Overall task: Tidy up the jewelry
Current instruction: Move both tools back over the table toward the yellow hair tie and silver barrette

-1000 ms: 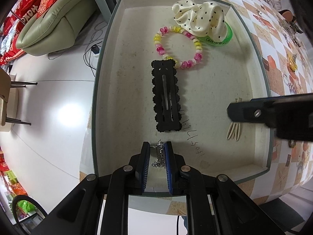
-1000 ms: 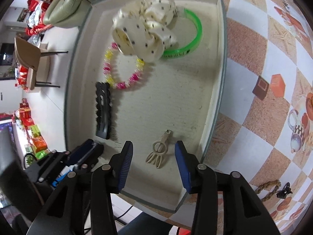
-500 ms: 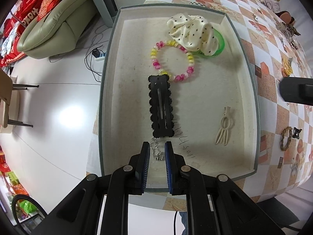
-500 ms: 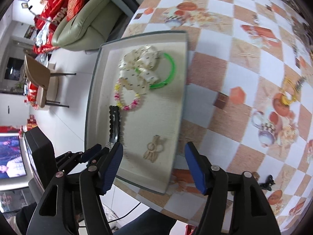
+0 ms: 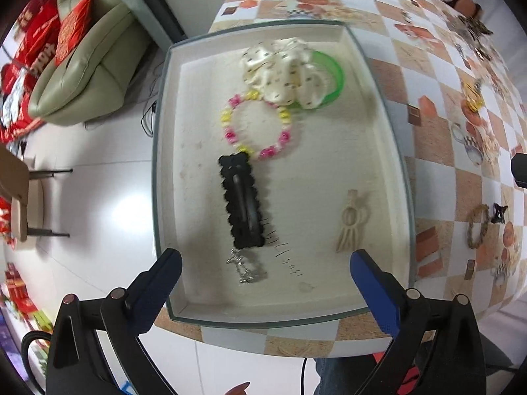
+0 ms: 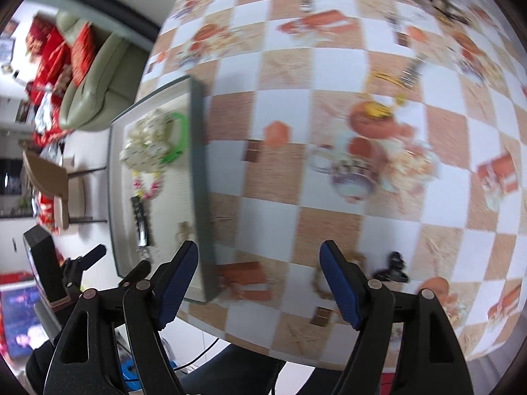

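Observation:
A white tray (image 5: 388,164) holds a silver chain (image 5: 245,266), a black scalloped hair clip (image 5: 242,202), a pink and yellow bead bracelet (image 5: 255,130), a spotted cream scrunchie (image 5: 283,72) on a green bangle (image 5: 334,77), and a beige hair clip (image 5: 352,222). My left gripper (image 5: 263,276) is open and empty above the tray's near end, the chain lying between its fingers. My right gripper (image 6: 258,273) is open and empty over the checkered tablecloth, right of the tray (image 6: 197,177). A braided rope bracelet (image 5: 477,227) and a small black claw clip (image 6: 393,266) lie near its right finger.
More loose jewelry lies on the tablecloth: a yellow piece (image 6: 382,75) and a dark pile (image 5: 471,26) at the far right corner. A green sofa (image 5: 89,72) with red cushions and a chair (image 5: 19,197) stand on the floor left of the table.
My left gripper opened, let the silver chain drop into the tray, and pulled back. My right gripper swung right, away from the tray and over the tablecloth.

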